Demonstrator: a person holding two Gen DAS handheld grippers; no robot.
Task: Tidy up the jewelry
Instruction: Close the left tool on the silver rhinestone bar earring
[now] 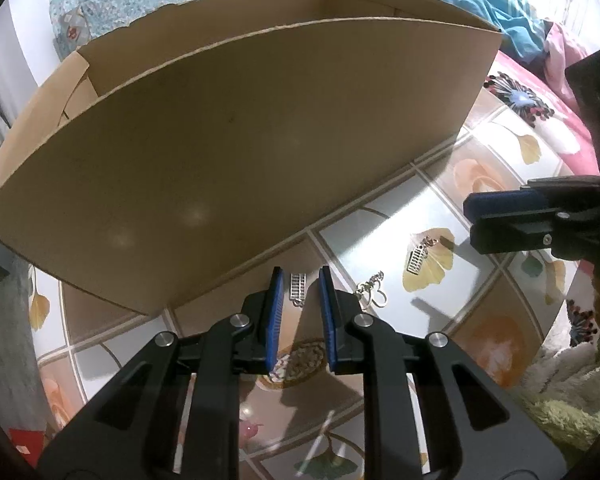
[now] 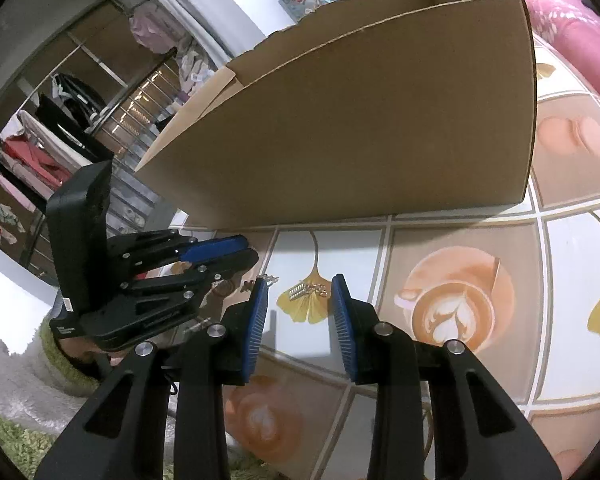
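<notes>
Lying flat on the patterned table (image 1: 440,204) just before the cardboard box (image 1: 236,168), a small silver ladder-shaped charm (image 1: 297,289) sits between the left gripper (image 1: 300,280) pads, untouched; jaws narrowly apart. Heart pendant (image 1: 374,292) and second ladder charm (image 2: 305,291) follow rightward, the latter between the right gripper (image 2: 300,300), jaws open. Judged light, thin, slippery: pinch across the rigid body, not the chain.
</notes>
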